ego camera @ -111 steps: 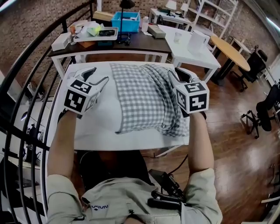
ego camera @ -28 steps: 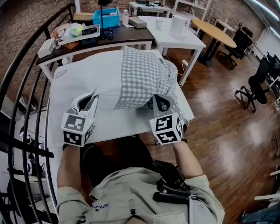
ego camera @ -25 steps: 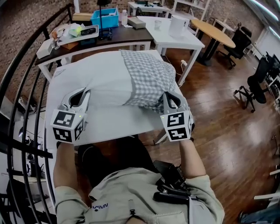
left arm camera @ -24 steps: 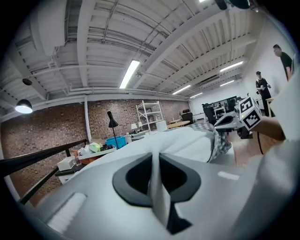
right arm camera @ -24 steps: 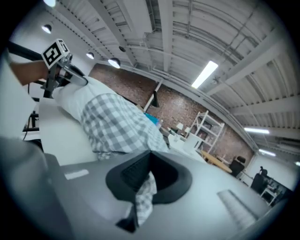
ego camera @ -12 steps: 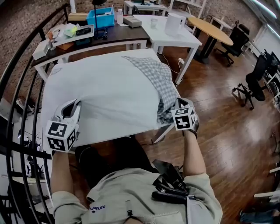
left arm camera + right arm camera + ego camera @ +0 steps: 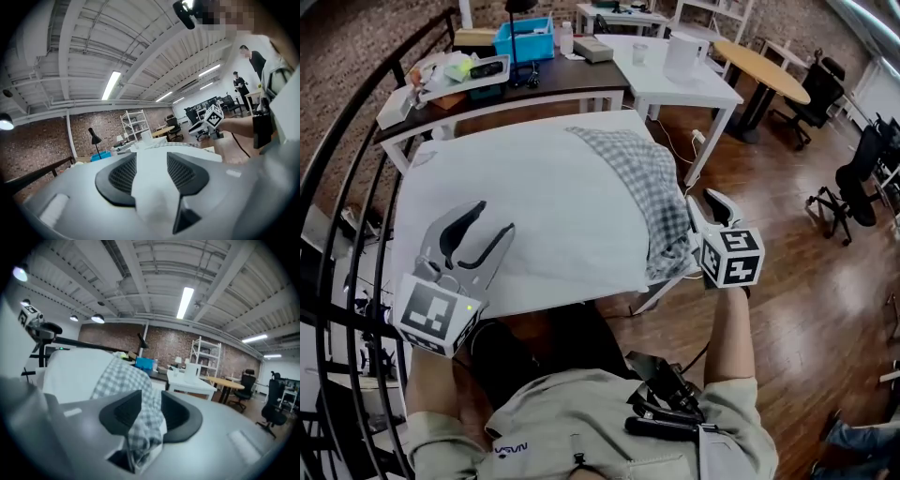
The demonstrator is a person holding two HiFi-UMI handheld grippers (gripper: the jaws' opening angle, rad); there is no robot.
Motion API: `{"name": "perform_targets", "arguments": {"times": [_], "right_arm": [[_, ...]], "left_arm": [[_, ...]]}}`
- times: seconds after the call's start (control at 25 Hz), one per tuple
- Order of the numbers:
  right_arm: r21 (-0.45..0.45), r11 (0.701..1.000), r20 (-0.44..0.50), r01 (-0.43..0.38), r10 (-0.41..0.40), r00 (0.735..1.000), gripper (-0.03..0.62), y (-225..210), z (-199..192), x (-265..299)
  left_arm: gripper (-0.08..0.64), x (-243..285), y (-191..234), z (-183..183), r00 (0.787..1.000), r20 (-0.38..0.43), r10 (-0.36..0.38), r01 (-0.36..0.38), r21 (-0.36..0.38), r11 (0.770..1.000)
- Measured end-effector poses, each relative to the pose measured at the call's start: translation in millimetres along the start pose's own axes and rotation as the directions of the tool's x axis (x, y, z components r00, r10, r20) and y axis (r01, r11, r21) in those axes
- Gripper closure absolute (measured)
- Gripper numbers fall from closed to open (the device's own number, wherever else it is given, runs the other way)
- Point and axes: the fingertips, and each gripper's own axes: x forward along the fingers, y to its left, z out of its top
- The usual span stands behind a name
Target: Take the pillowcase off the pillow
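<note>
A white table [image 7: 424, 156] carries the white pillow [image 7: 534, 206], which lies flat and covers nearly all of its top. The grey-and-white checked pillowcase [image 7: 652, 187] sheathes only the pillow's right end, bunched into folds that hang over the table's right edge. At the near left corner the left gripper [image 7: 492, 217] hovers tilted above the pillow, its jaws spreading; the left gripper view shows a ridge of white pillow fabric [image 7: 150, 187] standing loosely in the gap between the dark pads. Off the table's right edge, the right gripper [image 7: 705, 202] is beside the hanging folds with its jaws parting too, and the right gripper view shows checked cloth [image 7: 143, 427] draped between them.
</note>
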Motion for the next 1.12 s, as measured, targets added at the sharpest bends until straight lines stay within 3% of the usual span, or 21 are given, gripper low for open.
{"name": "perform_targets", "arguments": {"times": [0.12,0.36,0.52,0.64,0.72,0.8,0.84,0.88,0.92,1.12], "right_arm": [[-0.038,0.998,0.052,-0.049,0.051,0.997,0.459,3.4,41.8,27.7],[0.017,0.982,0.069,-0.187,0.185,0.980,0.429,29.5,92.4,103.2],[-0.023,0.966,-0.013,-0.257,0.257,0.966,0.402,55.5,97.7,150.1],[-0.031,0.946,-0.129,-0.324,0.318,0.939,0.369,71.3,87.6,177.9],[-0.035,0.930,-0.237,-0.367,0.349,0.907,0.343,81.7,69.9,190.5],[-0.022,0.906,-0.309,-0.422,0.395,0.865,0.354,95.2,52.2,196.5],[-0.027,0.898,-0.320,-0.439,0.409,0.855,0.413,100.5,47.6,196.8],[-0.047,0.896,-0.317,-0.441,0.405,0.858,0.511,102.8,46.9,195.9],[-0.078,0.900,-0.306,-0.428,0.387,0.870,0.566,102.3,49.5,194.3],[-0.177,0.922,-0.185,-0.345,0.313,0.932,0.581,88.2,94.9,181.6]], "left_arm": [[0.317,44.7,25.8,17.3,0.999,-0.039,0.014,-0.013,0.031,0.999],[0.287,131.9,65.0,-3.9,0.987,-0.160,0.018,-0.026,-0.052,0.998],[0.267,169.6,69.8,-31.2,0.966,-0.256,-0.031,0.013,-0.075,0.997],[0.266,181.3,67.7,-53.4,0.946,-0.310,-0.095,0.059,-0.125,0.990],[0.278,181.2,58.5,-71.6,0.924,-0.354,-0.145,0.099,-0.146,0.984],[0.411,176.6,45.0,-85.9,0.907,-0.383,-0.176,0.140,-0.120,0.983],[0.485,173.2,39.3,-88.8,0.906,-0.385,-0.177,0.151,-0.097,0.984],[0.536,169.2,35.6,-88.0,0.911,-0.377,-0.171,0.153,-0.076,0.985],[0.543,164.3,34.2,-83.7,0.920,-0.358,-0.162,0.148,-0.065,0.987],[0.546,126.8,48.6,-32.1,0.976,-0.185,-0.115,0.092,-0.126,0.988]]}}
